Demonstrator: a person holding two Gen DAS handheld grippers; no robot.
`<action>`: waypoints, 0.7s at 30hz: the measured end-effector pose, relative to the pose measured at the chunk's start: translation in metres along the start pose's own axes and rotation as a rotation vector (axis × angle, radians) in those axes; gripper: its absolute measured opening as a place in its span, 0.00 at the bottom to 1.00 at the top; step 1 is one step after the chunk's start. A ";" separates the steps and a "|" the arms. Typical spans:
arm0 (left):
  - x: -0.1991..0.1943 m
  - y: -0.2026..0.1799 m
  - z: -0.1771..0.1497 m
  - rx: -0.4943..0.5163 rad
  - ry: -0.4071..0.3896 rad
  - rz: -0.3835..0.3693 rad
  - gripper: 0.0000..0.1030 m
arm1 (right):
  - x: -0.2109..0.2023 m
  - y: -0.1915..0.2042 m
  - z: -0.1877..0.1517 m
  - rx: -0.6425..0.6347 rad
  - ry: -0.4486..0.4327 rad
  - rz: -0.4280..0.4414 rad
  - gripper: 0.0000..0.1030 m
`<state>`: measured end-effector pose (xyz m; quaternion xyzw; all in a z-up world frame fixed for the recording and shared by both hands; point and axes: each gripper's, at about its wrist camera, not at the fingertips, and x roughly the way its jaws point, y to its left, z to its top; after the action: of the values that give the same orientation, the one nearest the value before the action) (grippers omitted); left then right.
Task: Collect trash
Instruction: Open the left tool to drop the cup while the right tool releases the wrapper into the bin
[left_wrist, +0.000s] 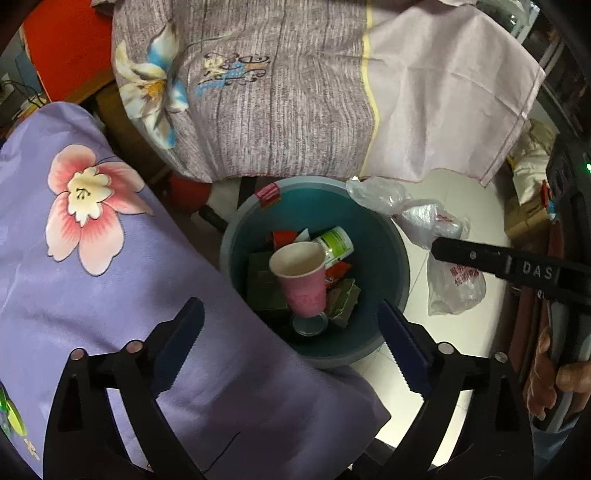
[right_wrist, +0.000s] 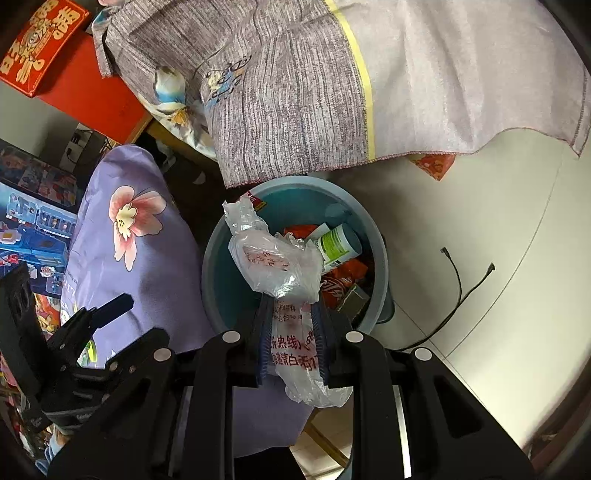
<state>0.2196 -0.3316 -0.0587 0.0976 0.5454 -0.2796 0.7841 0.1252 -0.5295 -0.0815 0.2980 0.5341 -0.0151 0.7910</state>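
A round blue-grey trash bin (left_wrist: 391, 236) stands on the floor and holds a pink paper cup (left_wrist: 303, 277), a green-and-white bottle (left_wrist: 336, 243), red wrappers and cardboard bits. My left gripper (left_wrist: 291, 332) is open and empty, above the bin's near side. My right gripper (right_wrist: 291, 332) is shut on a crumpled clear plastic bag (right_wrist: 273, 258) with red print, held above the bin (right_wrist: 214, 266). In the left wrist view the bag (left_wrist: 424, 218) hangs at the bin's right rim from the right gripper's fingers (left_wrist: 480, 258).
A purple flowered pillow (left_wrist: 92, 258) lies left of the bin and under my left gripper. A grey-purple bedsheet (left_wrist: 295, 92) hangs behind the bin. White tile floor (right_wrist: 480, 221) with a black cable (right_wrist: 458, 288) lies to the right. Red boxes (right_wrist: 40, 44) sit at far left.
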 end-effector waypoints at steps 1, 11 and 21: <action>-0.001 0.001 -0.002 0.003 0.000 0.003 0.94 | 0.001 0.000 0.000 0.001 0.000 0.001 0.23; -0.004 0.000 -0.010 0.037 -0.002 0.053 0.95 | 0.006 0.010 0.000 -0.005 0.001 0.004 0.70; -0.014 0.009 -0.022 0.030 -0.007 0.080 0.95 | 0.008 0.017 -0.007 0.014 0.033 -0.035 0.76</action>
<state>0.2033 -0.3092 -0.0562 0.1302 0.5340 -0.2568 0.7949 0.1289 -0.5097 -0.0822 0.2946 0.5520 -0.0279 0.7796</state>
